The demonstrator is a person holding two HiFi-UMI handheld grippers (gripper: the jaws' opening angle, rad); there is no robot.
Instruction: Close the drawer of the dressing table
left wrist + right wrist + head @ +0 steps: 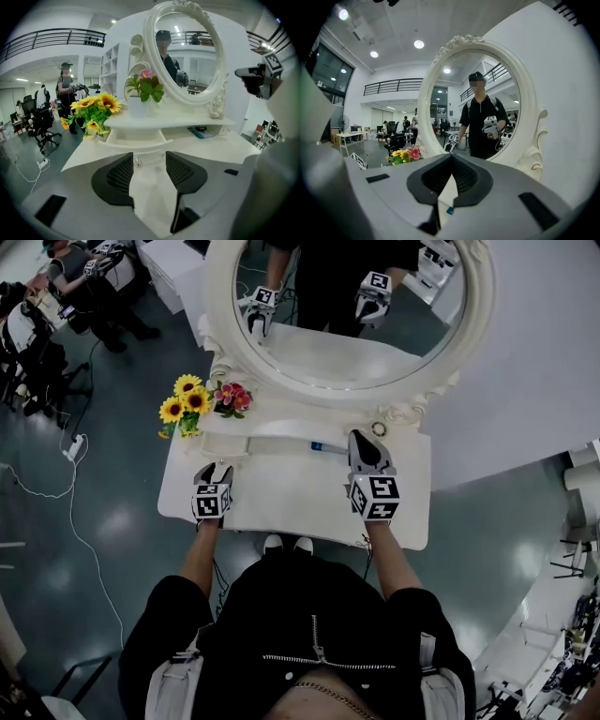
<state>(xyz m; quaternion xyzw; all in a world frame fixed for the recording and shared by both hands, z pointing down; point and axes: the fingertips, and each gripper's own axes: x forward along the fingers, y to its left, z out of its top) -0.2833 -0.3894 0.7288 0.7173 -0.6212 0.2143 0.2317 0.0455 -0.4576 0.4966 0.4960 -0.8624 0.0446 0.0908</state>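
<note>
My left gripper has its 2 jaws well apart, holding nothing. Just ahead, between them, sits the knob of the drawer, which stands open toward me with its front running crosswise. A straight push forward should shut it (left is nearer). The right gripper, tips together and empty, faces the mirror. The head view doesn't show the knob.

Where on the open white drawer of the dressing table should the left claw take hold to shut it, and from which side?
Take the small metal knob at the middle of the white curved-front drawer, coming straight in from the person's side. The drawer juts toward the open left claw, and the knob is its only protruding part. A flat push on the front would probably work too.
</note>
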